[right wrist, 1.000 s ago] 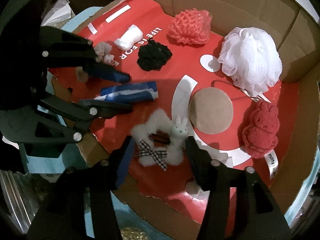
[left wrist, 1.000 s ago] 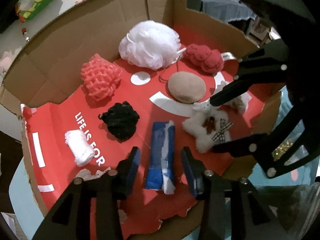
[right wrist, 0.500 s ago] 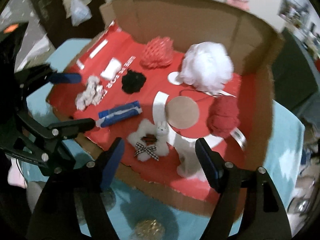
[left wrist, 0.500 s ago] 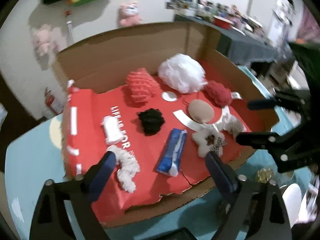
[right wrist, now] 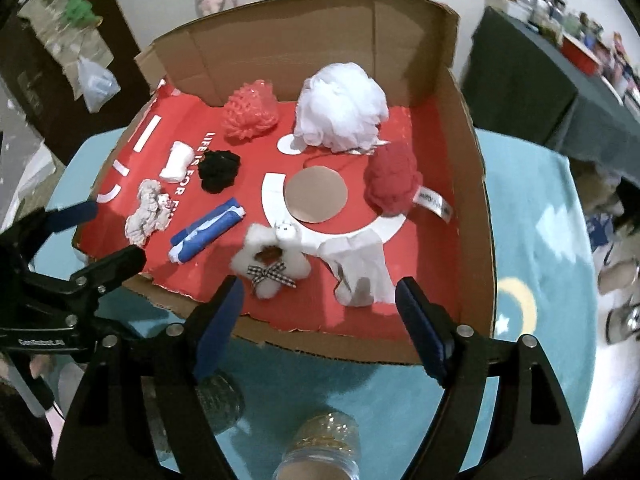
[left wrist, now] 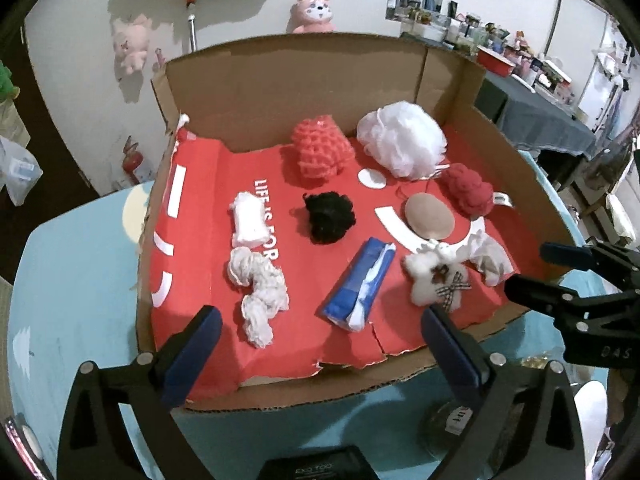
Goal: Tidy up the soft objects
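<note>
A cardboard box (left wrist: 288, 80) with a red floor holds several soft things in rows: a white mesh pouf (left wrist: 401, 139), a coral net ball (left wrist: 322, 151), a red plush (left wrist: 468, 189), a tan pad (left wrist: 429, 216), a black scrunchie (left wrist: 330, 217), a white roll (left wrist: 249, 220), a white scrunchie (left wrist: 258, 290), a blue-white folded cloth (left wrist: 359, 283), a fluffy rabbit charm (left wrist: 436, 278) and a crumpled tissue (right wrist: 360, 266). My left gripper (left wrist: 320, 354) is open and empty in front of the box. My right gripper (right wrist: 320, 324) is open and empty at the box's near edge.
The box stands on a teal cloth (right wrist: 532, 248) with moon and star prints. A glass jar with a gold lid (right wrist: 320, 448) stands under my right gripper, with other glassware (right wrist: 620, 300) at the right. A dark-clothed table (left wrist: 536, 116) stands behind on the right.
Both grippers have pulled back and up out of the box and opened wide. The blue-white cloth and the rabbit charm lie where they were.
</note>
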`<action>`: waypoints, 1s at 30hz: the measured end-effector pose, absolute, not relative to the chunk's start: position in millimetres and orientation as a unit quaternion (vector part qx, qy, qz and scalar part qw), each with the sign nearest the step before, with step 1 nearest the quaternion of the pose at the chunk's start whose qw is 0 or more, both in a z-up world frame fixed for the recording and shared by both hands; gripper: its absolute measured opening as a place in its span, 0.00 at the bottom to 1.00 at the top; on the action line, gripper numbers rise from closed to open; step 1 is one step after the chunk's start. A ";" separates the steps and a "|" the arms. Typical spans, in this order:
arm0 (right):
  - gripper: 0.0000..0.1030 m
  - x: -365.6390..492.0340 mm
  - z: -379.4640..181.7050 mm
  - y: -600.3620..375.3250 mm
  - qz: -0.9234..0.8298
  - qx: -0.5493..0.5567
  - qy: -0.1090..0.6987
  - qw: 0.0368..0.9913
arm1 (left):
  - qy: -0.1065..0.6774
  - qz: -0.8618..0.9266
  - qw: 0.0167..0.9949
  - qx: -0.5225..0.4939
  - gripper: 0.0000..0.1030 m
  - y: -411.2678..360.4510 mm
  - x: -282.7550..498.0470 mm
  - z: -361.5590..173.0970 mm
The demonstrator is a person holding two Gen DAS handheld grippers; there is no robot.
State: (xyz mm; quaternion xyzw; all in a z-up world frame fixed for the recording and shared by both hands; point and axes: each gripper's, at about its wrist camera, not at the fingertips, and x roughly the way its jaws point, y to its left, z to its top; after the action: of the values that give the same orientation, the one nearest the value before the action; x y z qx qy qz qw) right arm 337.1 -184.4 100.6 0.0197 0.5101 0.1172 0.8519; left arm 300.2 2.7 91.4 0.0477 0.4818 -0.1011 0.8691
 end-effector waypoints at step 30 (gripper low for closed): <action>0.75 338.1 73.7 -178.3 0.096 0.025 0.527 0.844 | 0.511 -0.077 0.856 0.023 0.98 5.9 304.1 68.1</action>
State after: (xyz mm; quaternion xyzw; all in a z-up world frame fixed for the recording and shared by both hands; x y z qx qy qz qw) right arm 338.1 -178.3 73.7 0.0247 0.5274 0.0963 0.8438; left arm 304.1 5.9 68.1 0.0229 0.5113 -0.0768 0.8556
